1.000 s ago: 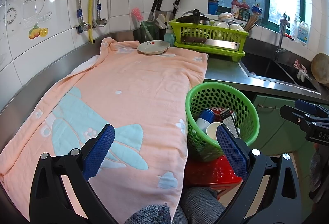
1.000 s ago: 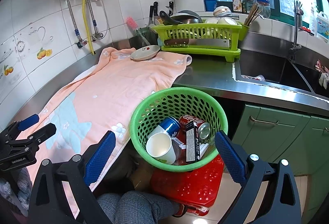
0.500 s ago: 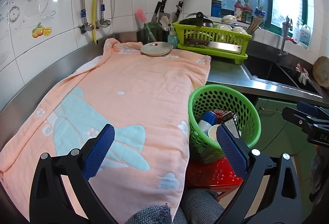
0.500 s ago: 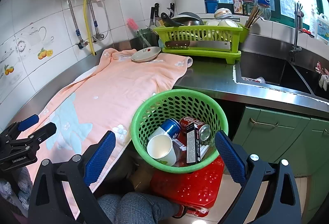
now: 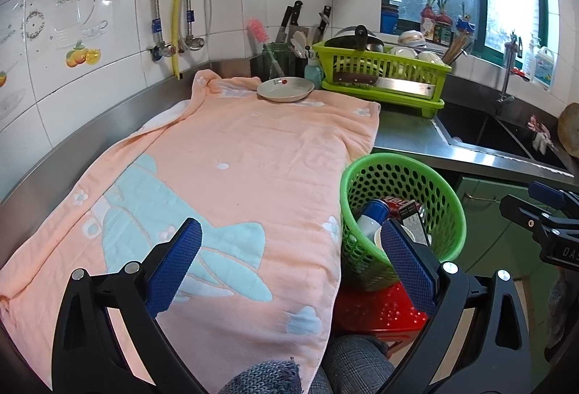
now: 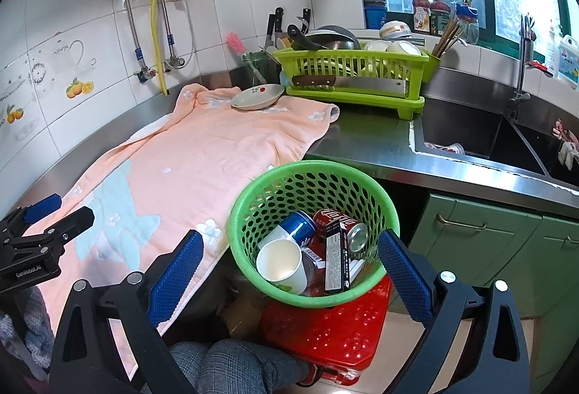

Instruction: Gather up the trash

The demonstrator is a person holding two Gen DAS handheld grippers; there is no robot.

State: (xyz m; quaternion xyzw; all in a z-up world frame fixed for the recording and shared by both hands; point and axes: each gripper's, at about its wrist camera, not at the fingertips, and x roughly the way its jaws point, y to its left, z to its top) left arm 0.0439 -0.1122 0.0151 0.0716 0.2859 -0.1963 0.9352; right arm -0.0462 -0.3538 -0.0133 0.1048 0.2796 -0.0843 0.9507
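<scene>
**Trash sitting in the green basket, both grippers spread wide and holding nothing**

Hovering low over the near end of the peach towel [image 5: 231, 176]: left gripper [image 5: 289, 256], blue pads far apart, nothing between them. Hanging just in front of the green basket [image 6: 315, 176]: right gripper [image 6: 289, 260], jaws likewise gaping and gripping nothing.

Resting on a red stool [image 6: 325, 325] beside the counter edge, touching the hanging towel hem: that perforated basket. Lying inside it, piled together: 1 white paper cup [image 6: 280, 265] tipped on its side, 1 blue can [image 6: 298, 225], 1 red can [image 6: 342, 225], and 1 dark carton [image 6: 336, 260] standing on end.

Covering most of the steel counter [image 6: 365, 140]: the towel, bearing only 1 shallow plate [image 6: 257, 96] at its far end. Standing behind: a lime dish rack [image 6: 354, 82] loaded with crockery. Showing at the bottom: a checked trouser knee [image 6: 231, 368].
</scene>
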